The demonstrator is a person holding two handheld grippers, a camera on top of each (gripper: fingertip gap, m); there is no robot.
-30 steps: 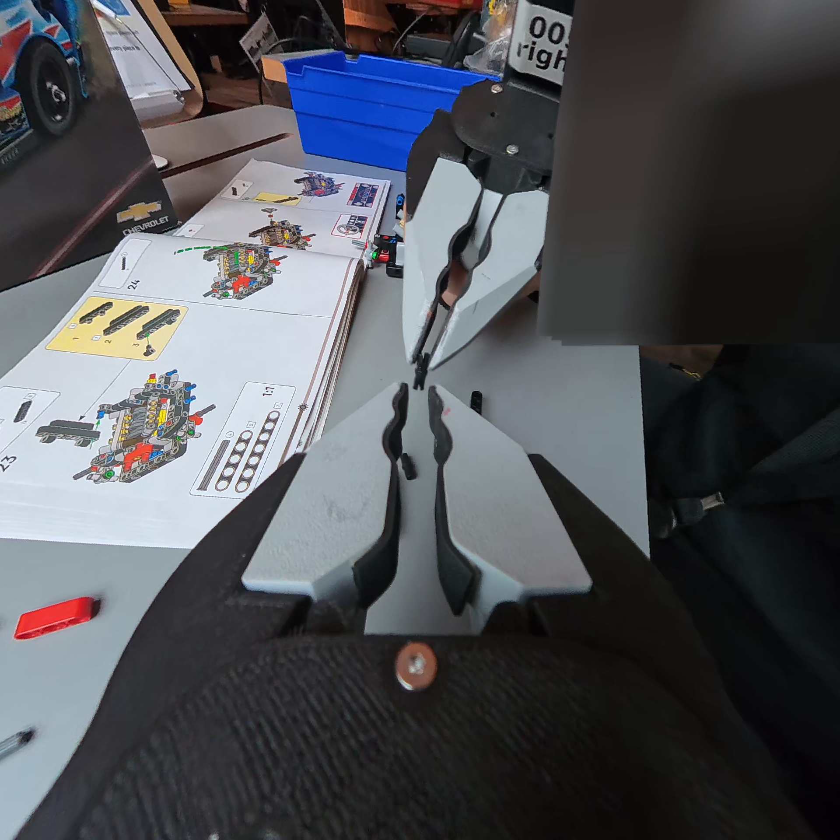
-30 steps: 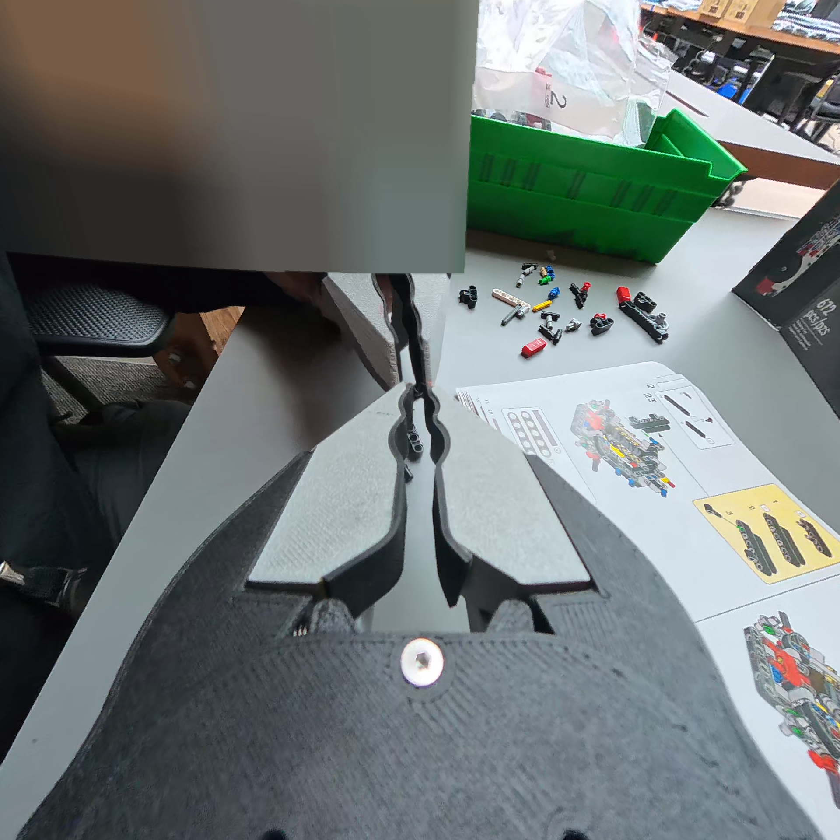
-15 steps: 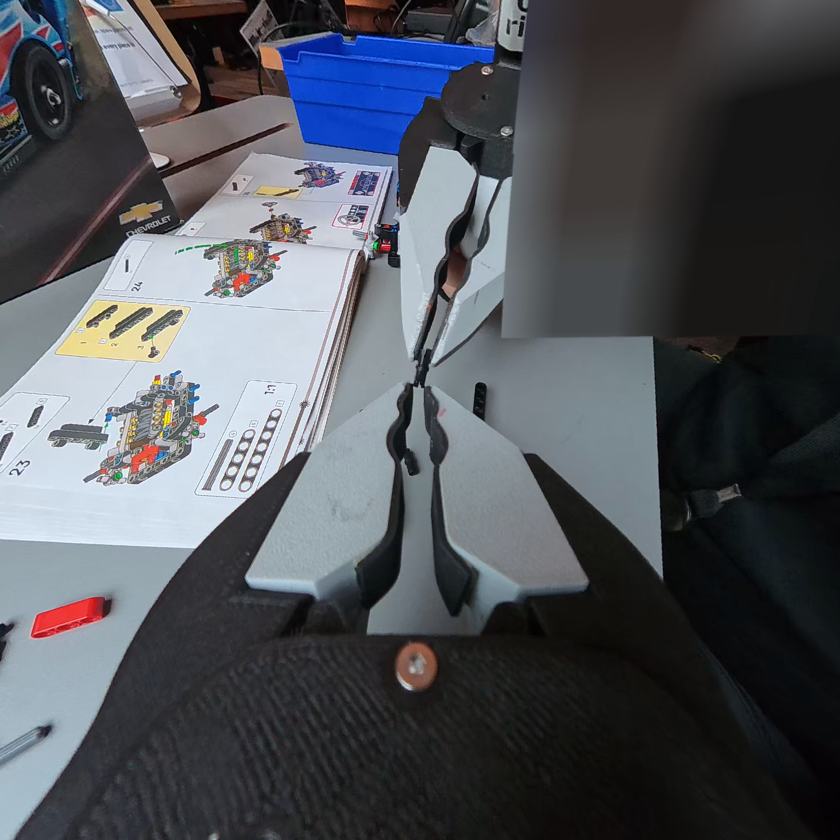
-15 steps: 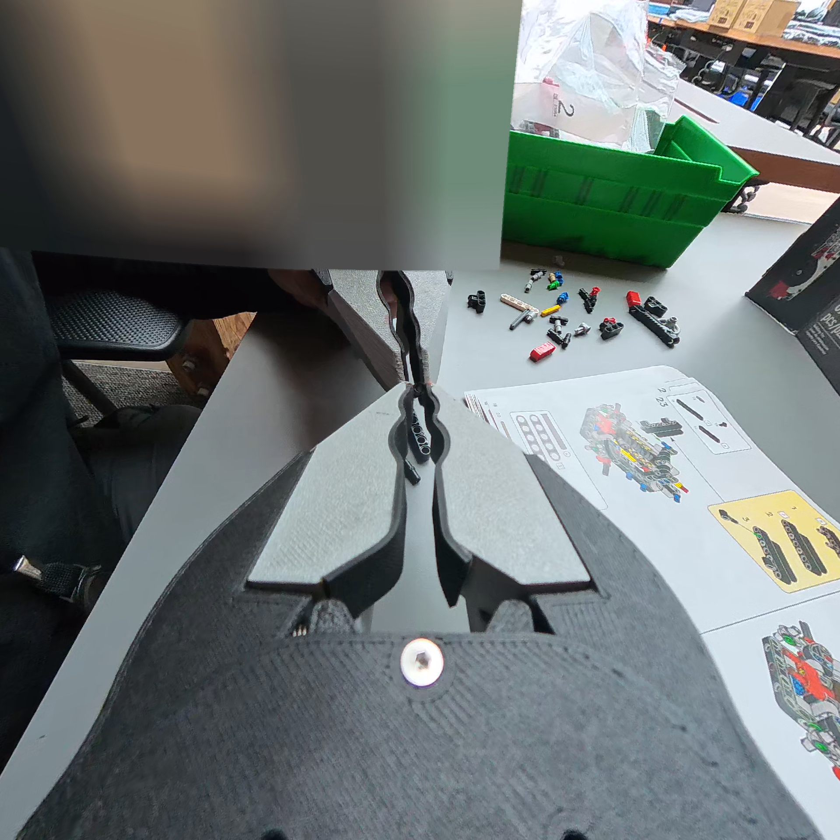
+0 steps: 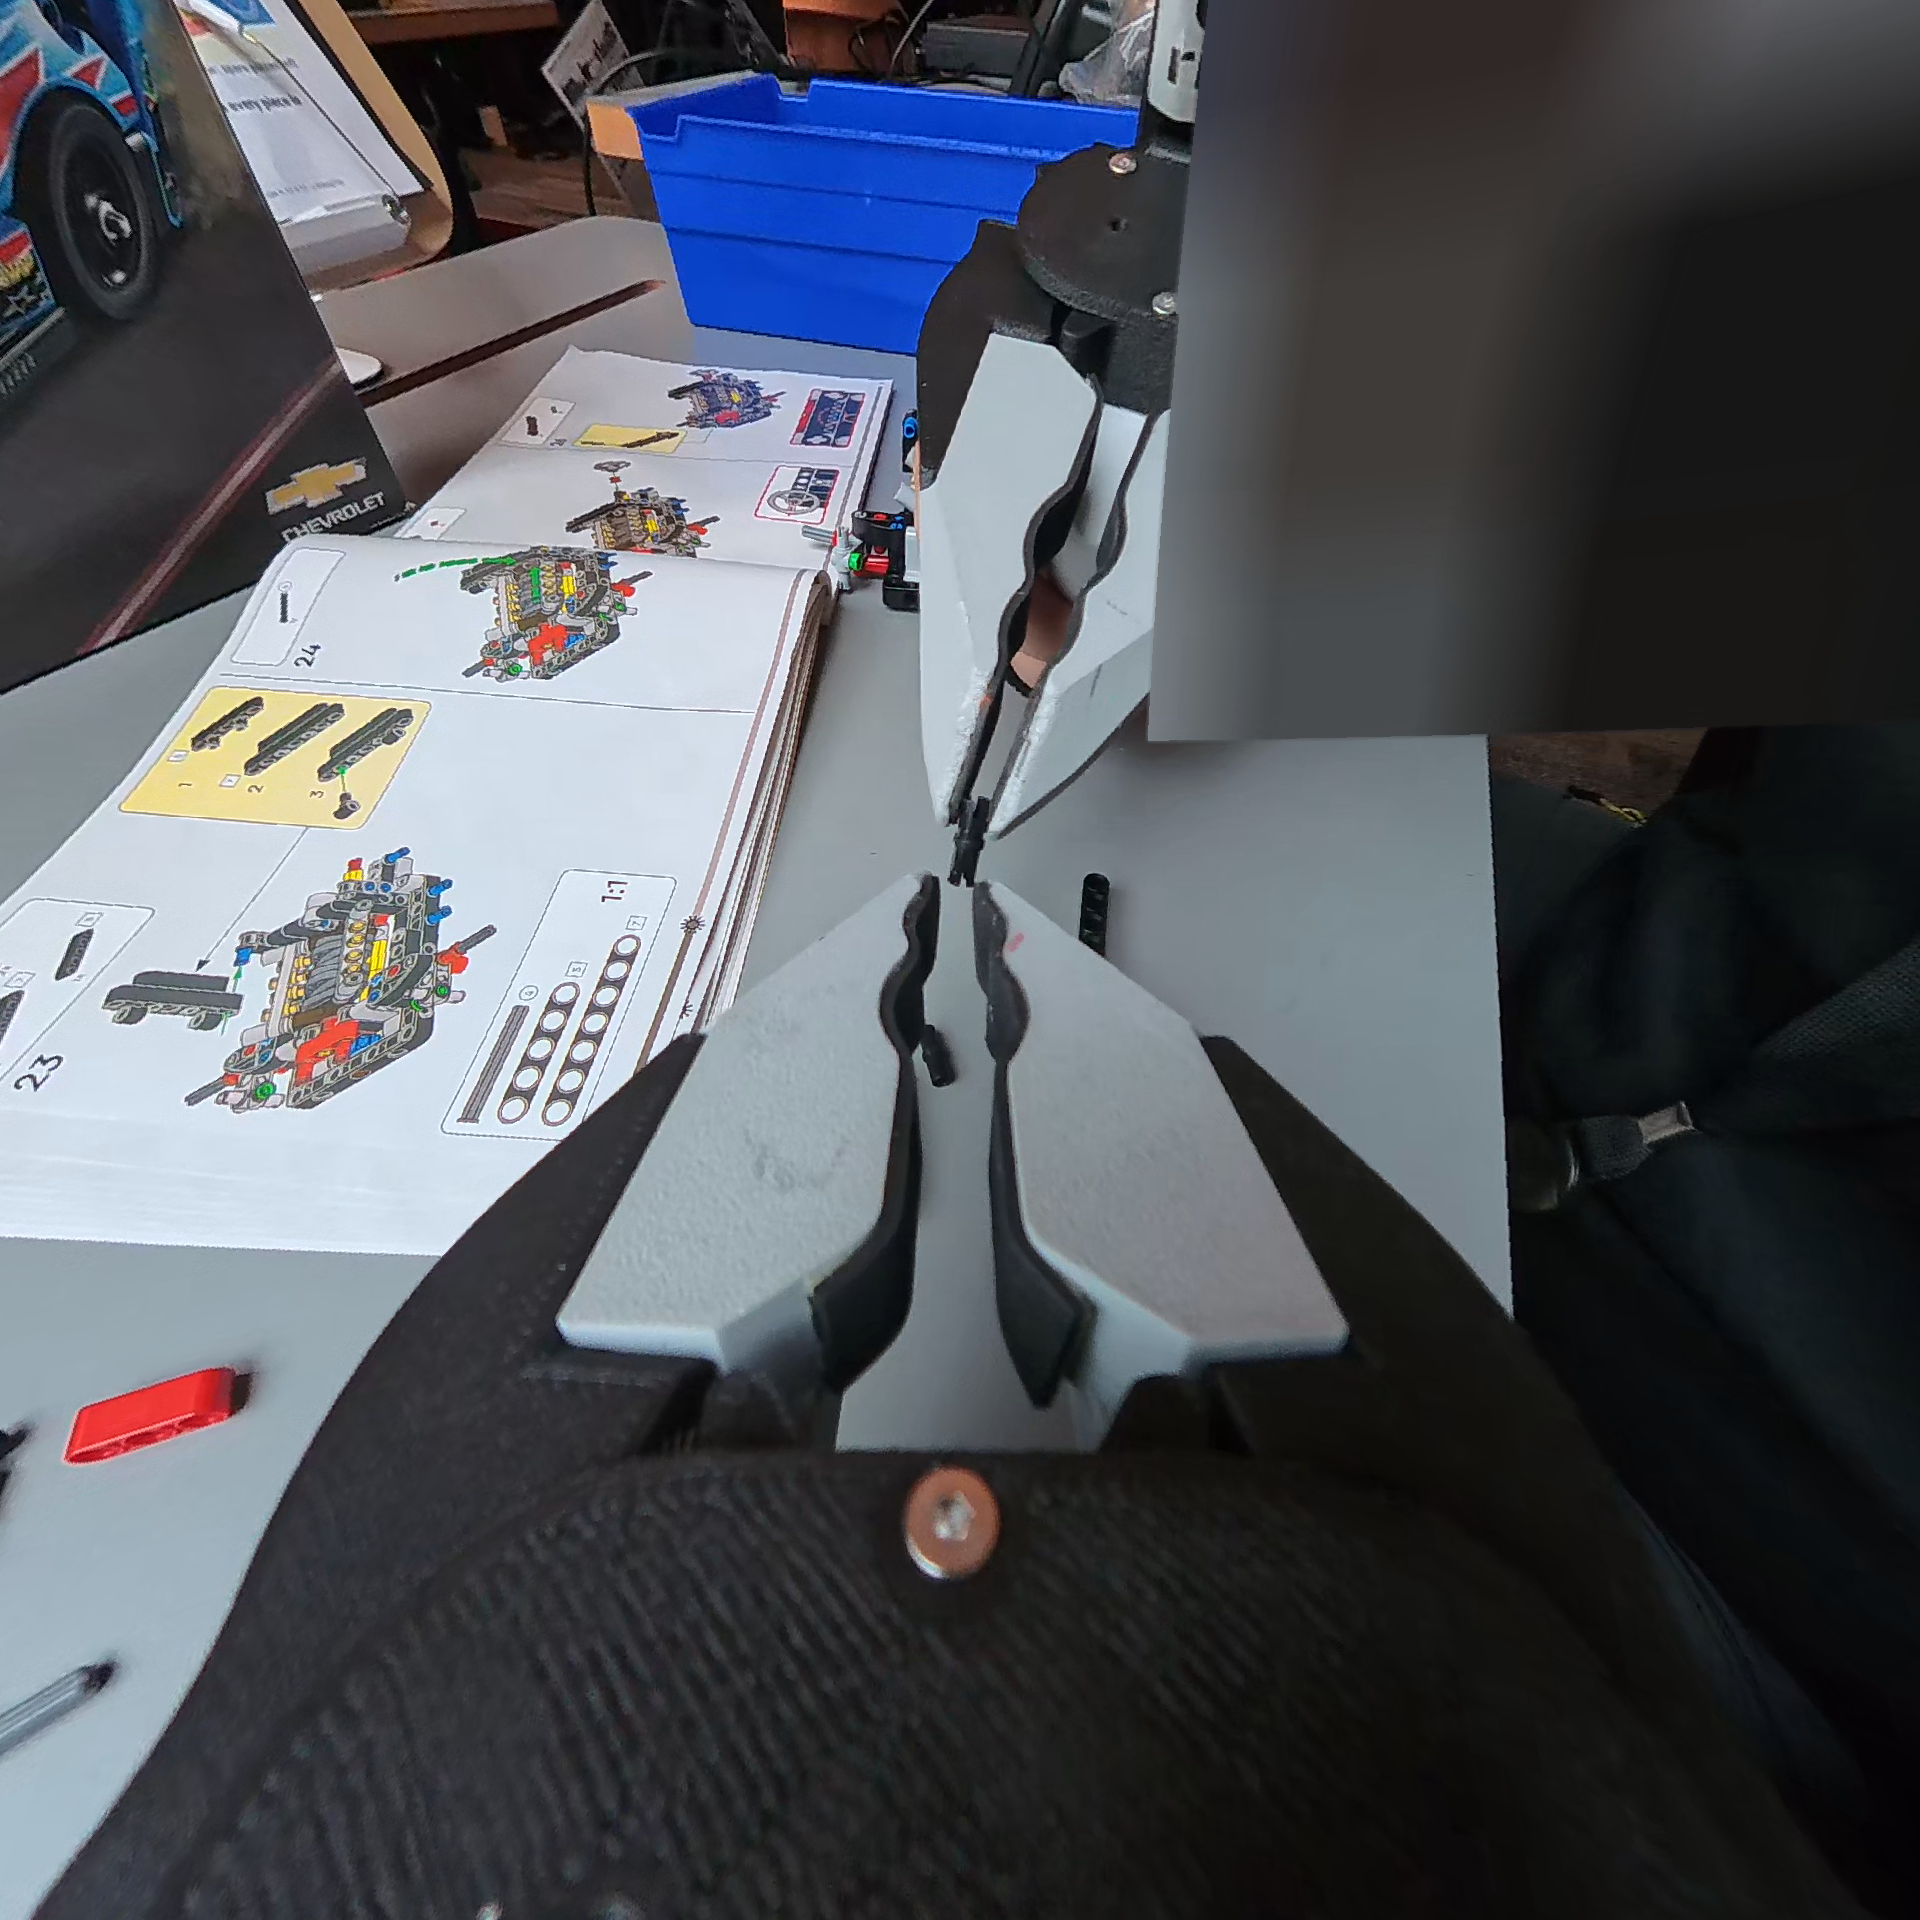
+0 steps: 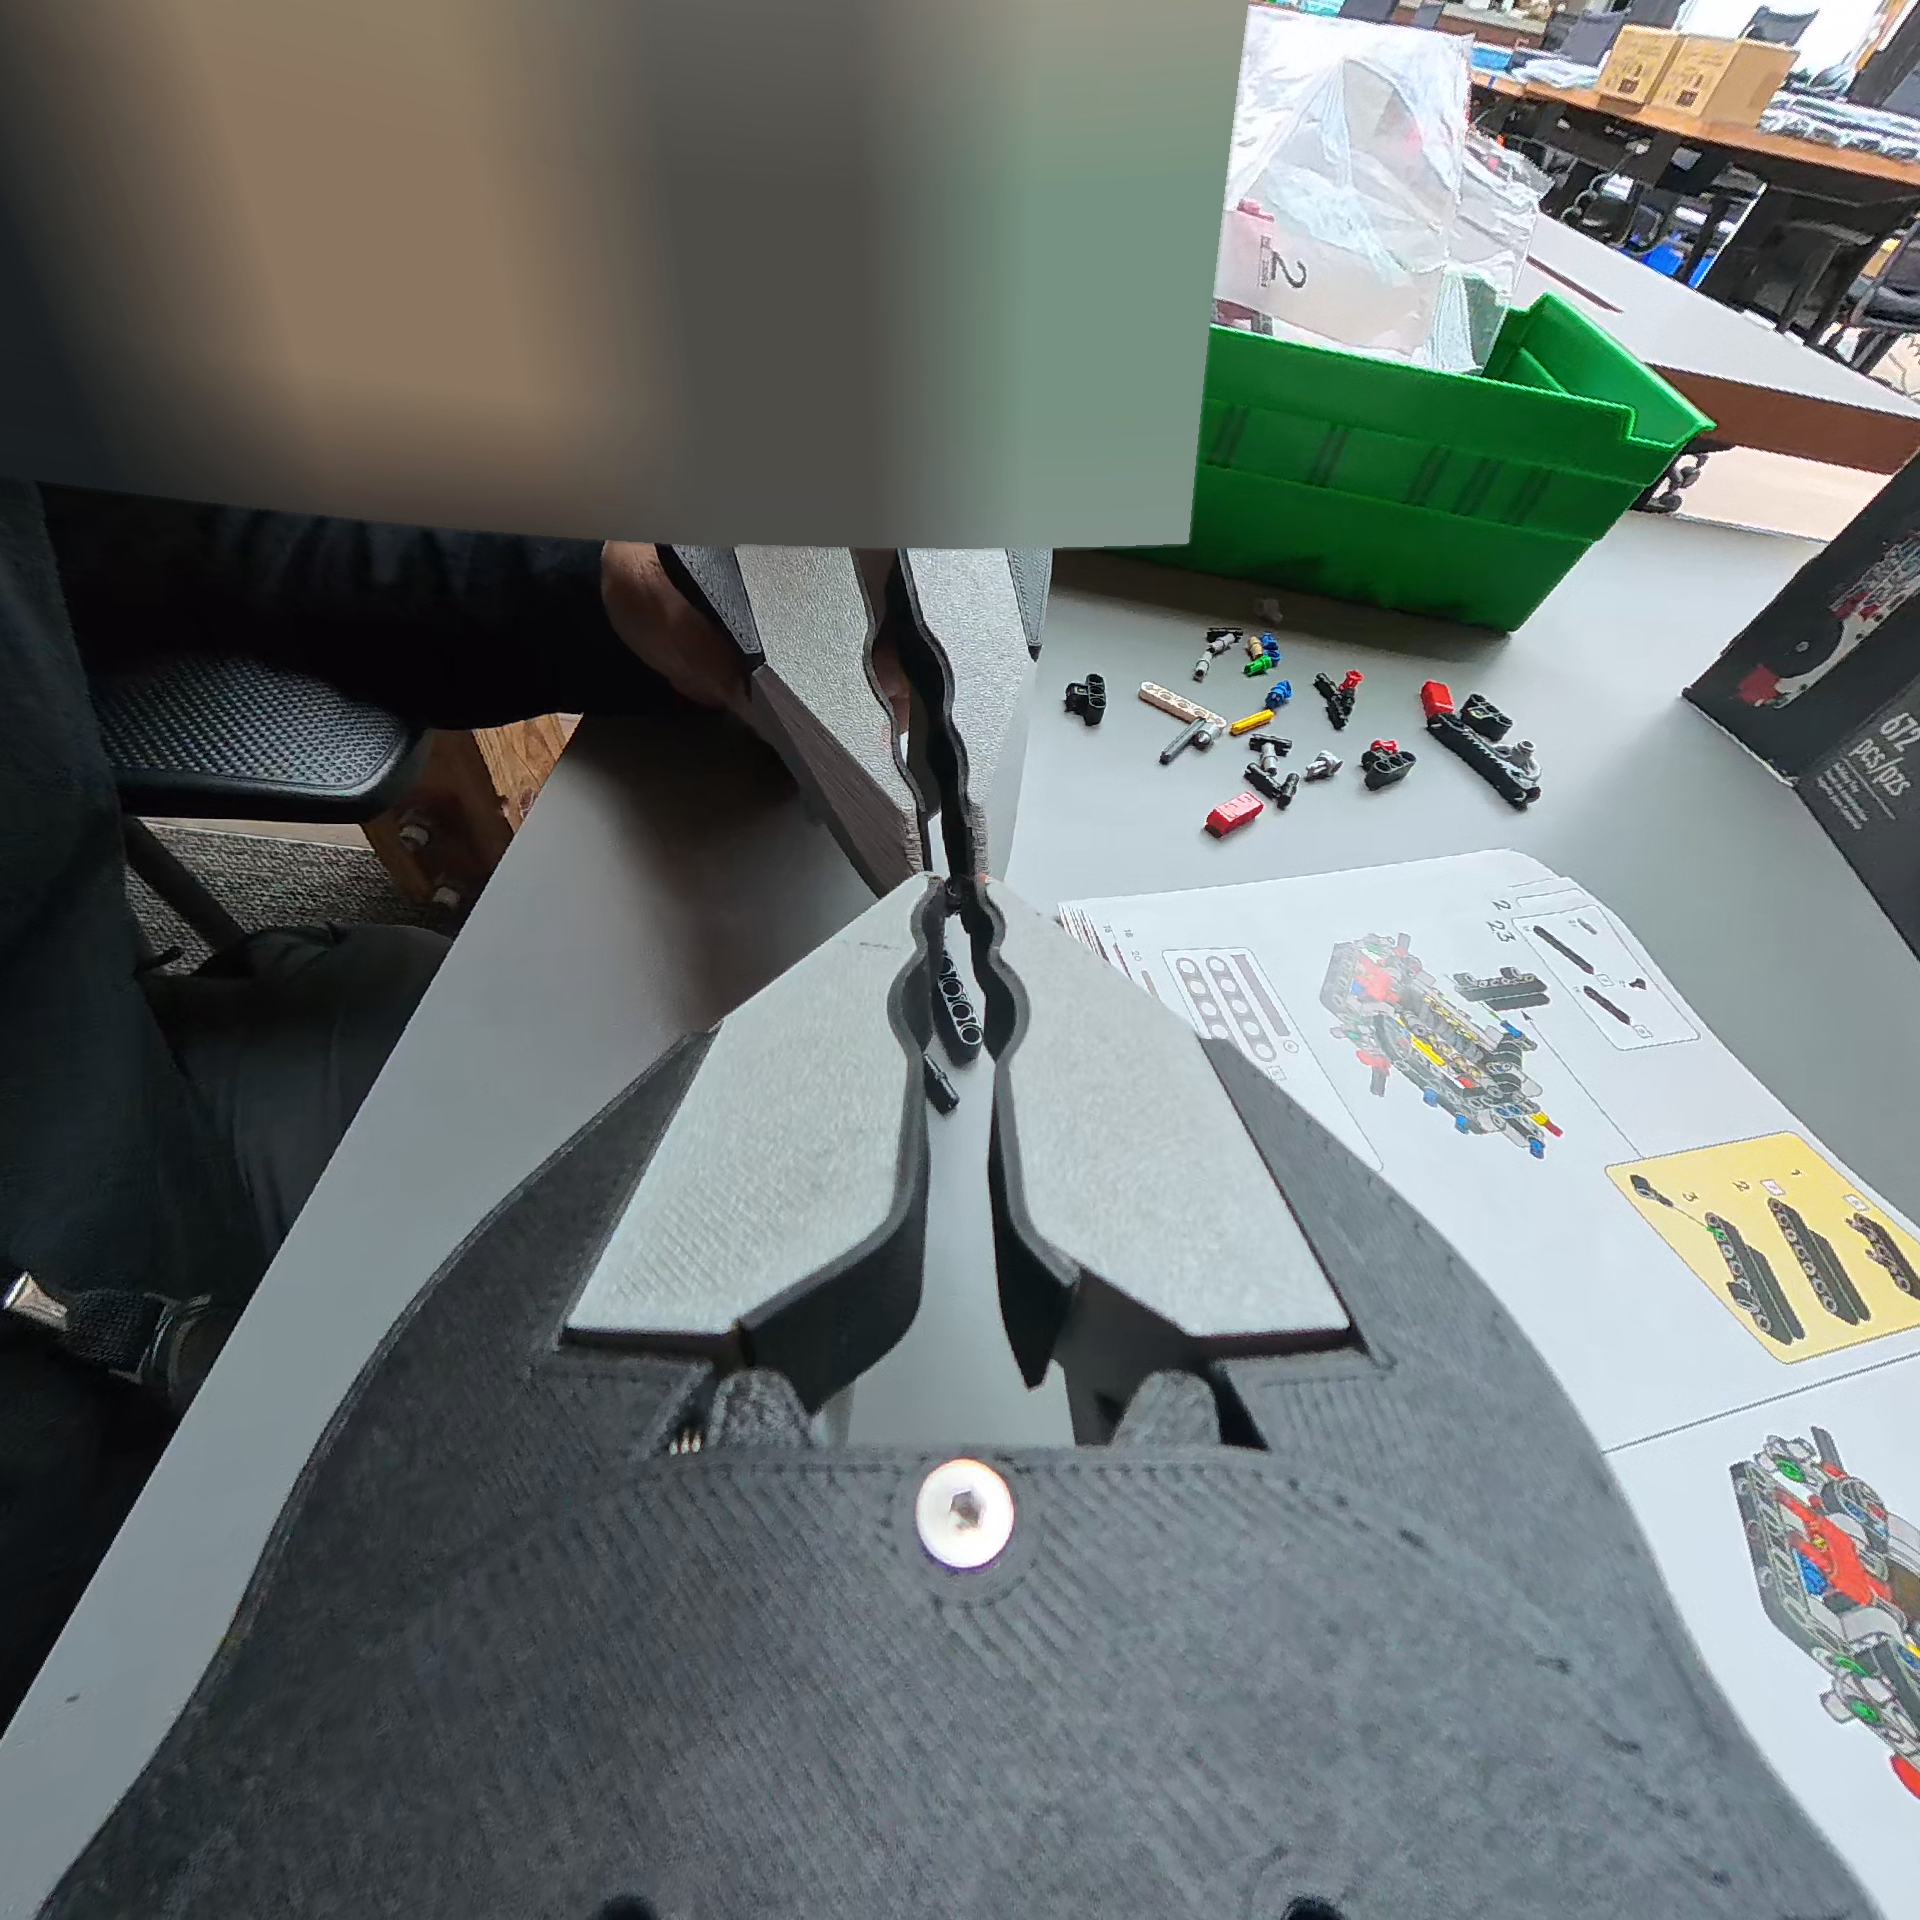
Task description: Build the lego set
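My right gripper (image 6: pixel 956 894) is shut on a small black piece (image 5: pixel 968 831) and points steeply down; it also shows in the left wrist view (image 5: pixel 971 805). My left gripper (image 5: pixel 954 891) meets it tip to tip, jaws pinched to a narrow slit around the piece's lower end; it also shows in the right wrist view (image 6: pixel 948 868). A black beam (image 5: pixel 1093 914) lies on the grey table (image 5: pixel 1299 987) just right of the tips and shows through my right fingers' gap (image 6: pixel 956 1008). A tiny black pin (image 5: pixel 935 1055) lies below.
An open instruction booklet (image 5: pixel 436 831) lies left of the tips. A blue bin (image 5: pixel 852 239) and the set's box (image 5: pixel 135 364) stand behind. A green bin (image 6: pixel 1434 488) holds plastic bags, with loose pieces (image 6: pixel 1299 727) in front. A red beam (image 5: pixel 156 1413) lies near. The table edge (image 5: pixel 1491 1039) is close on the right. The tips of both grippers are at nearly the same place. About 15 cm separates my left fingertips from the red beam (image 5: pixel 156 1413). My right wrist view (image 6: pixel 1234 811) looks at it from another angle.
The two grippers stay tip to tip with the black piece between them. My left jaws have narrowed a little around its end. Both have shifted only slightly.
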